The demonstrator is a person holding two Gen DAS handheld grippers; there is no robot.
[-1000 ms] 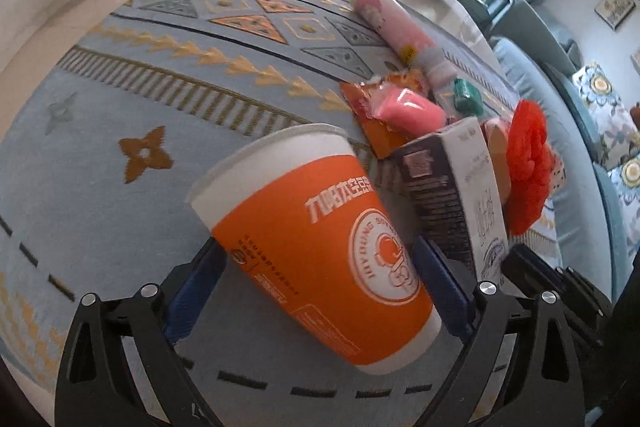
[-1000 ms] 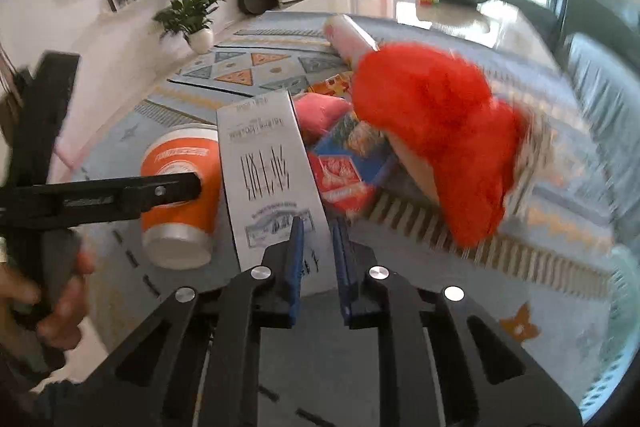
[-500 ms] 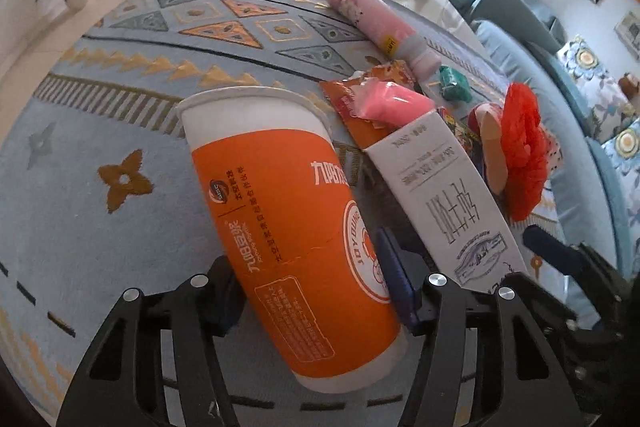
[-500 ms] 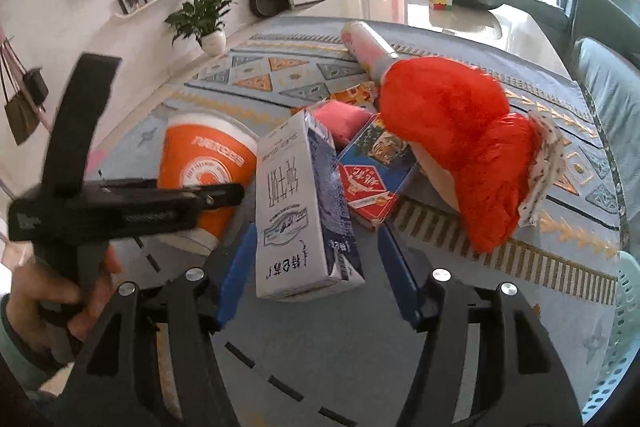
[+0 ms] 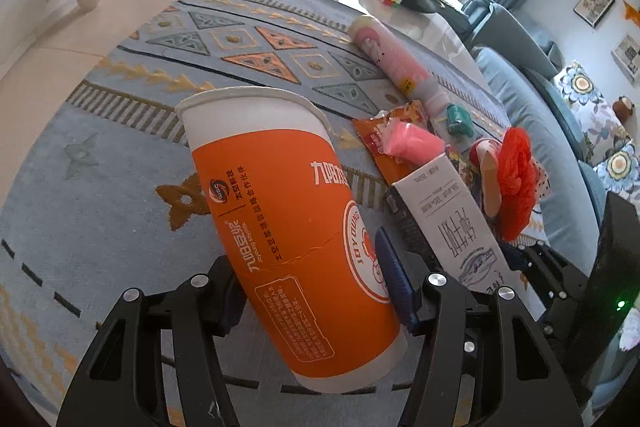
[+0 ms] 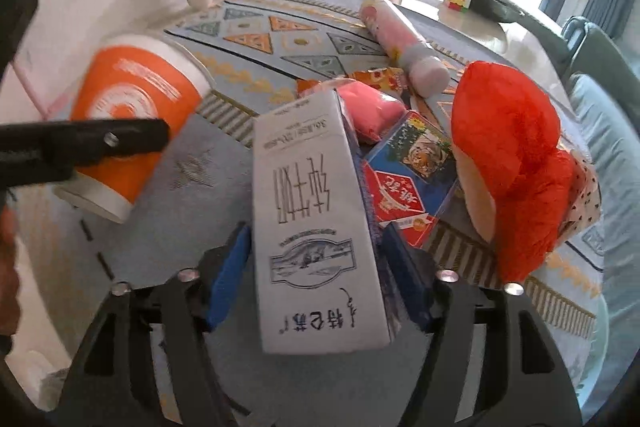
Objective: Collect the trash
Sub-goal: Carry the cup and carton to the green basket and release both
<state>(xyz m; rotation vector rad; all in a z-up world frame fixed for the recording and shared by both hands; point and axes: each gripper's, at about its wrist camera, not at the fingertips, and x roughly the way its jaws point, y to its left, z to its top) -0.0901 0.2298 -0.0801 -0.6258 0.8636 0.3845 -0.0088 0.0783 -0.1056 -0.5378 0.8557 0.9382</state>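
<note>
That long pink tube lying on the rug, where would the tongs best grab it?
Judging by its pose, around the middle of the pink tube. It lies flat on the rug, long and round, so coming from above with one finger on each long side should work best.

Both wrist views look steeply down along their fingers, close above the rug (image 5: 100,155), sharing the litter pile (left's cup (image 6: 132,115) shows in the right view).
</note>
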